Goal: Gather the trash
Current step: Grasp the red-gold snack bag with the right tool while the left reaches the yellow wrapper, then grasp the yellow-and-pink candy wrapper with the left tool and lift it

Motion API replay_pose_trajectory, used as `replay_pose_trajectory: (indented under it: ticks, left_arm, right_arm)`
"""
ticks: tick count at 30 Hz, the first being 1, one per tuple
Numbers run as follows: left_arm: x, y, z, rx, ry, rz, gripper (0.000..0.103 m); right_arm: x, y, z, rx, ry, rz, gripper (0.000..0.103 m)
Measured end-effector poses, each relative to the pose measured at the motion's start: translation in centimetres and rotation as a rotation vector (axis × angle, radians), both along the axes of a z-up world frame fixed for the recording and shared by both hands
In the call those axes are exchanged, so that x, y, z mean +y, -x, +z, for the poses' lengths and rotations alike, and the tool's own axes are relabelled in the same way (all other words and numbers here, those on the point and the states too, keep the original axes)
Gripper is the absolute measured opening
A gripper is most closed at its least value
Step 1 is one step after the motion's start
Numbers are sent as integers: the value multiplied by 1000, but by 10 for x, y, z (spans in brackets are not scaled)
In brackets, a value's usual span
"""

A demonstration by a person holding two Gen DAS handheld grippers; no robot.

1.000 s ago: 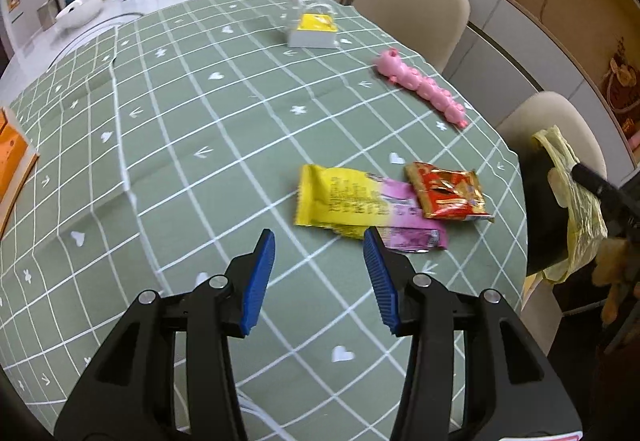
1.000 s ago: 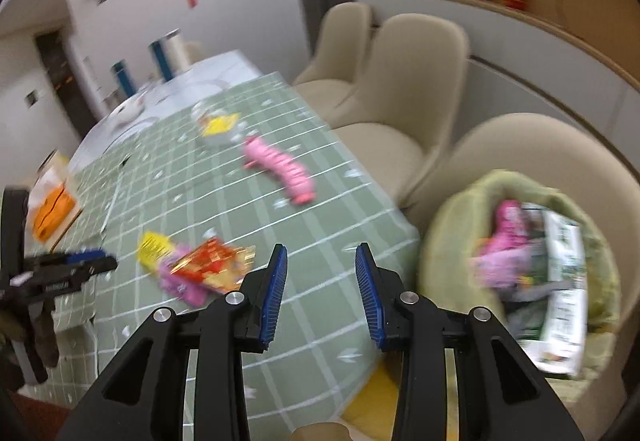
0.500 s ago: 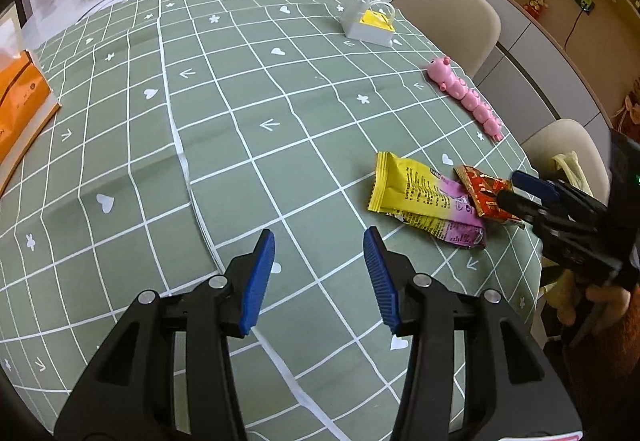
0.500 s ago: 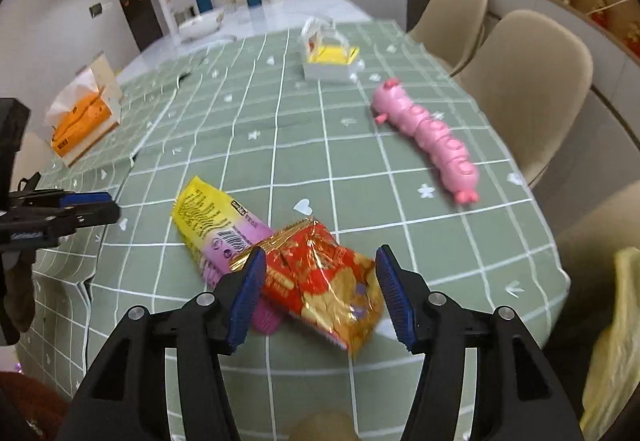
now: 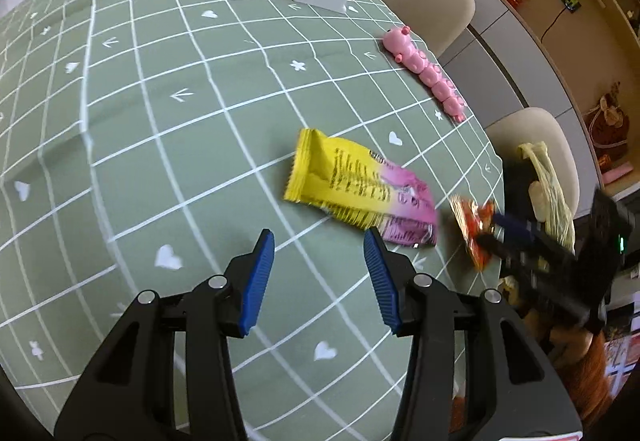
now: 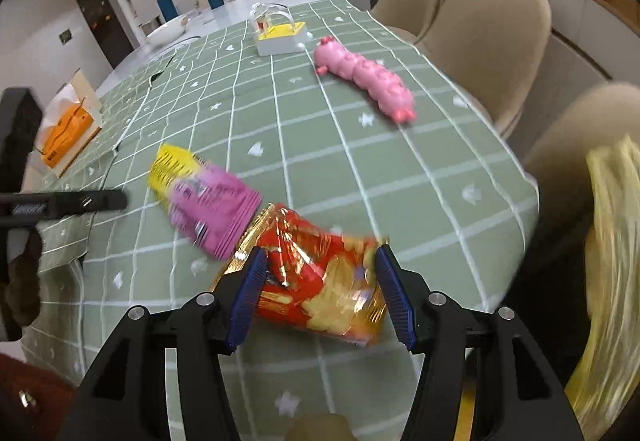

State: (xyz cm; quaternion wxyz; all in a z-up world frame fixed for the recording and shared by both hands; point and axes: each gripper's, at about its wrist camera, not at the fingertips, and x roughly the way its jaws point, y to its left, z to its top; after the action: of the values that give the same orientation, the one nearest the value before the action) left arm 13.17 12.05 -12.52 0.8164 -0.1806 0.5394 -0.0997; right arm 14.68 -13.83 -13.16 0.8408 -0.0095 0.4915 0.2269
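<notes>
A red-and-gold snack wrapper lies near the table's edge, on the green checked tablecloth. My right gripper is low over it with its jaws wide apart. The wrapper lies between the blue pads, and I see neither pad pressing on it. In the left wrist view the same wrapper shows just beyond the right gripper. A yellow-and-pink wrapper lies flat beside it. My left gripper hovers open just short of this one, with nothing between its fingers.
A bin lined with a yellow bag stands off the table's right edge by a beige chair. On the cloth farther back lie a pink caterpillar toy and a white box with a yellow inside. An orange tissue box is at the left.
My right gripper swung from over the bin to the table, widened its jaws and came down around the red wrapper. The left gripper sank and turned toward the yellow-and-pink wrapper.
</notes>
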Motion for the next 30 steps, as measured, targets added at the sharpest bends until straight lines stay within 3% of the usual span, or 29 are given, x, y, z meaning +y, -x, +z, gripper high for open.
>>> replay_pose_trajectory:
  ticks: [7, 8, 10, 14, 23, 26, 30]
  left_arm:
    - [-8, -13, 1, -10, -21, 1, 44]
    - [-8, -13, 3, -20, -28, -3, 44]
    - [-8, -12, 8, -48, -45, -19, 44]
    - [-6, -18, 16, -86, -59, -64, 44]
    - [-33, -59, 22, -171, -136, -216, 45]
    - [-44, -70, 10, -156, -203, -277, 45]
    - [-38, -62, 3, -109, -179, -280, 45]
  right_arm:
    - [10, 21, -5, -18, 33, 21, 54]
    - [10, 23, -4, -22, 32, 18, 51]
    - [8, 24, -1, -21, 18, 15, 32]
    - [3, 29, 11, -39, -15, 3, 11]
    - [-12, 37, 23, -41, -25, -52, 7]
    - [-14, 38, 20, -8, -40, -67, 7]
    - [-14, 37, 19, 13, -98, -72, 12]
